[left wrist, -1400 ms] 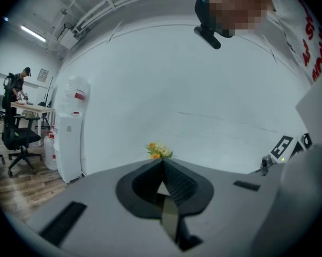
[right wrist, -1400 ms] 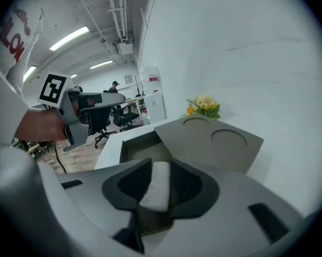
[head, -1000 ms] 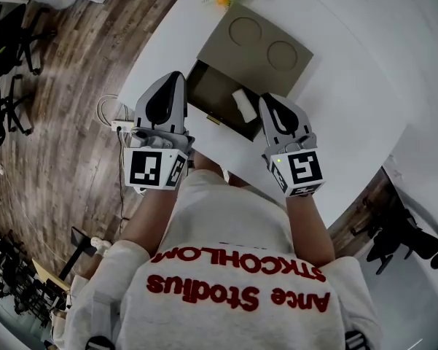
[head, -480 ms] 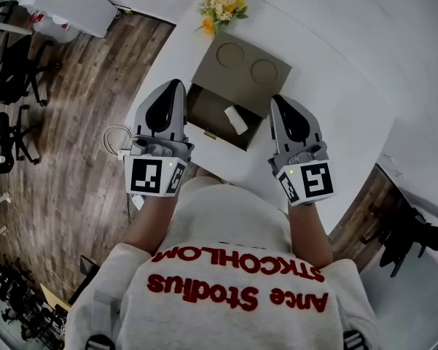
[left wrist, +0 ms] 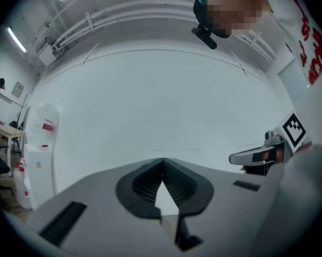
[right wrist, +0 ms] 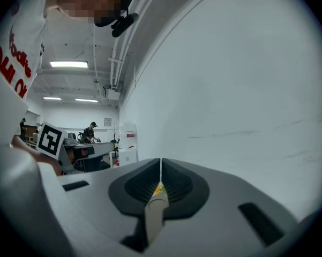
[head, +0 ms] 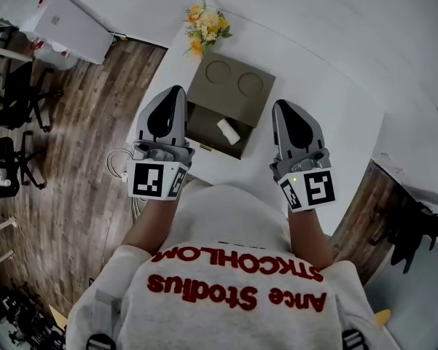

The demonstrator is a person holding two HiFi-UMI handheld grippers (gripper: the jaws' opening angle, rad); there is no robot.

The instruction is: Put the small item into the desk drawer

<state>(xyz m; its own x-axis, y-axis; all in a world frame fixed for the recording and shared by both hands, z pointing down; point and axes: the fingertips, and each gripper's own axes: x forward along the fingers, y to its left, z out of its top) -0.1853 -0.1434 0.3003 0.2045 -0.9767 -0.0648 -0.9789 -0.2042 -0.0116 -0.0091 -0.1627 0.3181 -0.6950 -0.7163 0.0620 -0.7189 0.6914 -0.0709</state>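
An olive drawer unit [head: 229,86] with two round recesses on top stands on the white table [head: 328,100]. Its drawer [head: 204,122] is pulled out towards me, and a small white item [head: 228,130] lies inside at the right. My left gripper [head: 172,92] hovers left of the drawer, my right gripper [head: 286,106] right of it. Neither touches the unit. In the left gripper view the left gripper [left wrist: 162,160] is shut and empty. The right gripper [right wrist: 161,162] is likewise shut and empty in its own view. Both views face a bare white wall.
A bunch of yellow flowers [head: 204,26] stands behind the unit. The table's left edge drops to a wooden floor [head: 80,122] with cables, office chairs [head: 18,100] and a white cabinet [head: 69,26]. A person [right wrist: 91,131] works at a far desk.
The right gripper has drawn back to the right, away from the white item in the drawer. Both grippers now sit nearer my body, and the table looks farther off.
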